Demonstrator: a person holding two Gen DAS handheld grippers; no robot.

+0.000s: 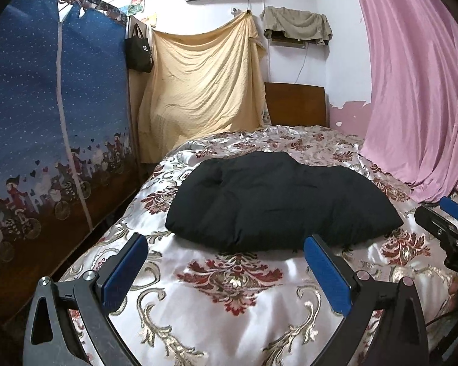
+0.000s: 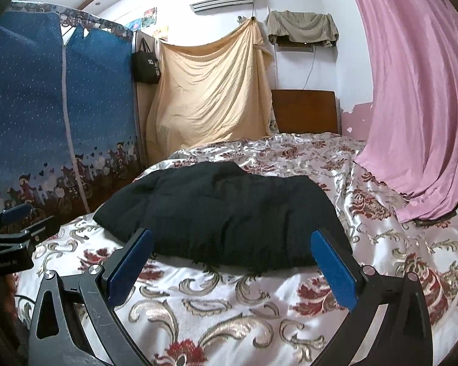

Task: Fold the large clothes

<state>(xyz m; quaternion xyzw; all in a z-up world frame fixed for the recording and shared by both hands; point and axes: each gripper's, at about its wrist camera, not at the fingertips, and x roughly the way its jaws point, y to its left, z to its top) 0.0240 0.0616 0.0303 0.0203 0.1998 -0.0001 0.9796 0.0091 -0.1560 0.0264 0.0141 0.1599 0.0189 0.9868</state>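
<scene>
Blue-padded left gripper (image 1: 226, 271) and right gripper (image 2: 232, 265): both spread wide, holding nothing, low over the floral bedspread (image 1: 229, 311). Black padded garment (image 1: 278, 201) just ahead, mid-bed, seemingly folded into a thick bundle. Better to check edges, then press flat evenly.

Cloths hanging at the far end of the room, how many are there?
3: a yellow sheet draped beside the wardrobe, a grey cloth over a wall fixture, and a pink curtain on the right. More may be hidden.
</scene>
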